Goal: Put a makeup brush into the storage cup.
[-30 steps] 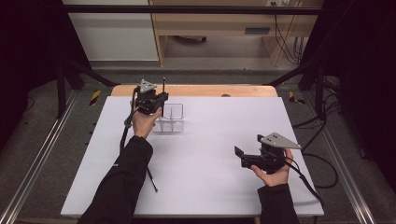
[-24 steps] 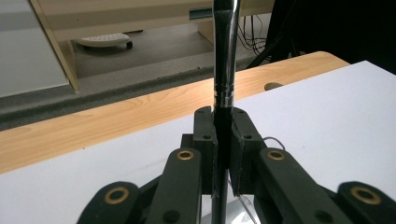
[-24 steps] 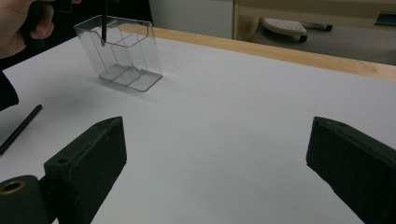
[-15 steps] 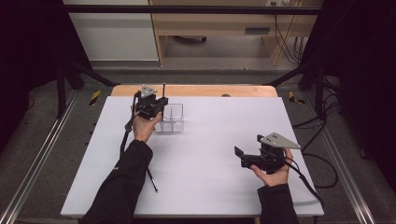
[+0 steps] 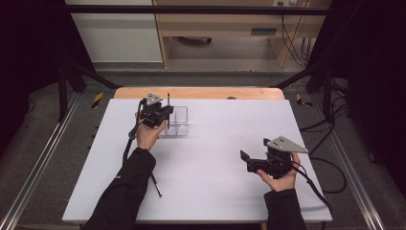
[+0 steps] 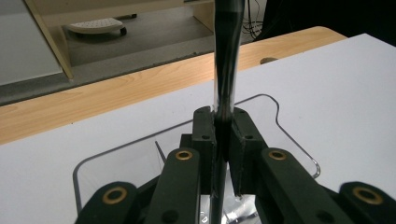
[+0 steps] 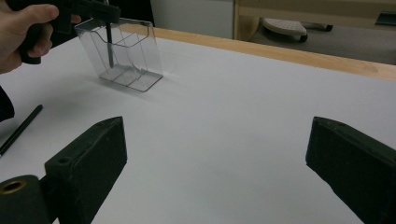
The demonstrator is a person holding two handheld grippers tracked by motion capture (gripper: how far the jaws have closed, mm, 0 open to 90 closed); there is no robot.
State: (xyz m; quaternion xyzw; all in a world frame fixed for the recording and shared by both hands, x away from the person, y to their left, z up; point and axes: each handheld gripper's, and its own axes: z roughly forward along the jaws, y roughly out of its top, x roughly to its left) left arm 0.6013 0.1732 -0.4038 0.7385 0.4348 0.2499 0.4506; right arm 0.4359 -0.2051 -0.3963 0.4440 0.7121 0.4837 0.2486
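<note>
While the left gripper [image 5: 164, 114] clamped the pen [image 6: 227, 60] upright over the clear holder [image 5: 177, 120] at upper left, the right gripper [image 7: 215, 172] sat open and empty.

Best lowered straight, inside one compartment, before release — which compartment was unclear, and the pen's tip was hidden by the jaws. Another pen [image 5: 156, 184] lay at lower left.

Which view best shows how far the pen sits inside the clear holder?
Right gripper view: the pen shows side-on through the clear holder, tip above its floor. The left gripper view sees its shaft close up; the high view shows it small.
</note>
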